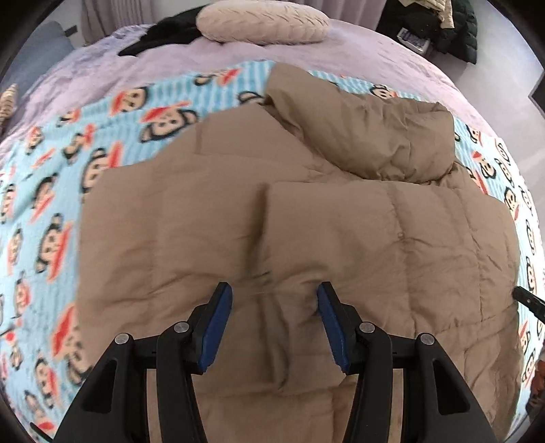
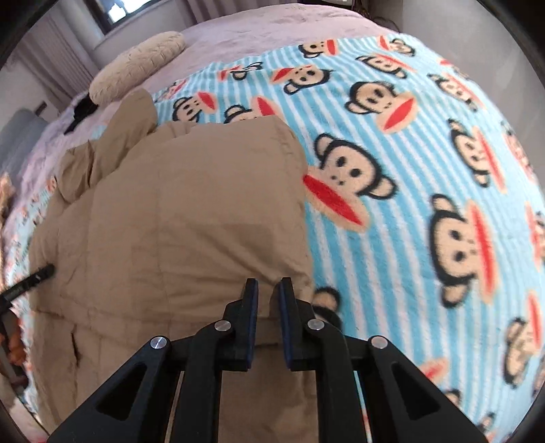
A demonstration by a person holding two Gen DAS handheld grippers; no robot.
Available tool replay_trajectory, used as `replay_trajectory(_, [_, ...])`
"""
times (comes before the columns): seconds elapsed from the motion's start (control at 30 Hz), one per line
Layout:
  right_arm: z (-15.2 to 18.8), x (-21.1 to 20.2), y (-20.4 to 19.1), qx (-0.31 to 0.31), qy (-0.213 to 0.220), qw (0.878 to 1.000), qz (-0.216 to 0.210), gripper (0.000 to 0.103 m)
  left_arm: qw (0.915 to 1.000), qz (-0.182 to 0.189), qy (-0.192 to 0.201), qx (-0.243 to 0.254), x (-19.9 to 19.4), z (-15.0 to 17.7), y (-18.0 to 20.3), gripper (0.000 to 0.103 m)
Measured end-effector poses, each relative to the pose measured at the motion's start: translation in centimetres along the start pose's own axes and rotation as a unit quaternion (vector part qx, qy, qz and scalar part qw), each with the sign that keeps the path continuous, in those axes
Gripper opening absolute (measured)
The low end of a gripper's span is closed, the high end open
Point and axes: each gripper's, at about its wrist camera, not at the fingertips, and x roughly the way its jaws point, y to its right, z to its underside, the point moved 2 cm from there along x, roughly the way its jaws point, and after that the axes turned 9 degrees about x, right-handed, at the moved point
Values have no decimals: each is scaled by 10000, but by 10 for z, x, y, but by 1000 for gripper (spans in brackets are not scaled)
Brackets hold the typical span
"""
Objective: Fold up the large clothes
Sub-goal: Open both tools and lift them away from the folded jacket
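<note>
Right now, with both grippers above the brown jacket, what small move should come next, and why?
Probably lower the right gripper and pinch the near right hem of the brown jacket. Its jaws stand nearly closed over that edge with no cloth between them, and the left gripper hangs open above the middle.

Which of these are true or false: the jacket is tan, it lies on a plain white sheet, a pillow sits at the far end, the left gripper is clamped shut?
1. The puffer jacket is tan. True.
2. It lies on a plain white sheet. False: on a striped blue monkey-print blanket.
3. A quilted pillow sits at the bed's far end. True.
4. The left gripper is clamped shut. False: its jaws stand apart over the jacket.
</note>
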Motion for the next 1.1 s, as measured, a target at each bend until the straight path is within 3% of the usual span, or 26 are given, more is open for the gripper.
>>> replay_trajectory(0.13, [13,-18,3,-40,36,9994,335,33,9997,-190,-73,-118,-19,13,-5,54])
replay_trajectory(0.43, [39,-44,17,467,-293,9982,-220,43,9983,-453,-245,-257,-51,40,16,54])
replay_trajectory(0.73, [60,-51,14,371,-547,9968,-454,48,9974,-517,-320,-388,-69,66,35,54])
replay_trajectory(0.77, [60,-51,15,358,-557,9968,-454,48,9973,-526,-321,-408,-70,69,35,56])
replay_trajectory(0.83, [64,-51,16,364,-582,9966,-459,49,9968,-578,-322,-458,-73,75,36,96])
replay_trajectory(0.9, [66,-51,17,393,-625,9960,-496,49,9964,-693,-155,-472,-82,81,37,98])
replay_trajectory(1.1, [80,-57,9,392,-619,9958,-545,52,9967,-645,-284,-395,-84,98,38,98])
